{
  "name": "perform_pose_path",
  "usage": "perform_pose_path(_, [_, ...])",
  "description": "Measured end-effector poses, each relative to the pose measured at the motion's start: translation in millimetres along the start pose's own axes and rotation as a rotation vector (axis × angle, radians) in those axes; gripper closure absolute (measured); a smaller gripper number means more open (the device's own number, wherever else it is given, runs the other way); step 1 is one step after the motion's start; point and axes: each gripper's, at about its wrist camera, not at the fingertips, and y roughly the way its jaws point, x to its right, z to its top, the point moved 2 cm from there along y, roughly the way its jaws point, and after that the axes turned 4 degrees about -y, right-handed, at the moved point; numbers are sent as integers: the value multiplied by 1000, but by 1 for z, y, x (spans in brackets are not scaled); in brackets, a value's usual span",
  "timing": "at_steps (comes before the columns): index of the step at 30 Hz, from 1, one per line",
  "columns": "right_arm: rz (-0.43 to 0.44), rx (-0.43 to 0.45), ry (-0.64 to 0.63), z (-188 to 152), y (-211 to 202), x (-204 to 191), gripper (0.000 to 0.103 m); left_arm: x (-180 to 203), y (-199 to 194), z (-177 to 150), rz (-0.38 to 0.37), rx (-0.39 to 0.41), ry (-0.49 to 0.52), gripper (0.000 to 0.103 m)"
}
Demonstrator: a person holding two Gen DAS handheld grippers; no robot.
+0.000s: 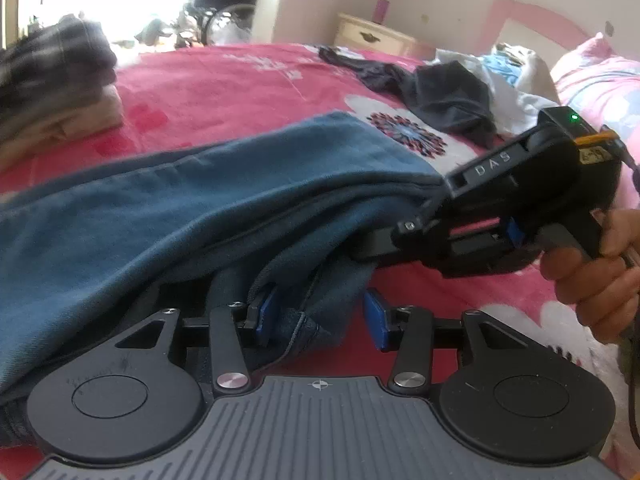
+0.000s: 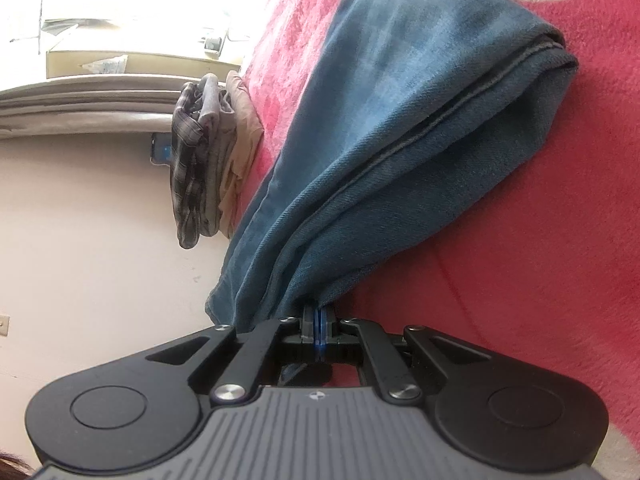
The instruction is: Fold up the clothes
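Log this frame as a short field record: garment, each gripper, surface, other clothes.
garment: blue jeans, doubled over, lying across the bed
right gripper: shut on a bunched edge of the jeans
left gripper: jaws apart, denim between the pads, right pad clear of the cloth; no grip
surface: pink bedspread
folded stack: plaid on top, beige beneath, at the far edge of the bed
unfolded pile: dark and white garments near the pillow

A home bedroom — pink-blanketed bed (image 1: 224, 92), nightstand (image 1: 372, 34), pillow (image 1: 592, 68), heaped clothes (image 1: 460, 84).
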Motion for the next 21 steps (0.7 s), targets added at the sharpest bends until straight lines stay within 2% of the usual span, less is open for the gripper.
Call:
perform_pose_path(5, [12, -1, 45, 6, 8, 4, 101, 20, -4, -4, 71, 20, 135, 54])
perform_pose_path(8, [-18, -4, 36, 7, 14, 2, 101, 25, -12, -4, 101, 58, 155, 54])
perform_pose_path(13, [-11, 2, 61, 5, 12, 6, 101, 21, -25, -3, 135, 103, 97, 53])
perform_pose_path(19, [14, 39, 140, 9, 28, 10, 101, 1, -16, 7, 220, 89, -1, 54])
perform_pose_path(21, [40, 57, 181, 9, 32, 15, 100, -5, -11, 11, 231, 78, -43, 59])
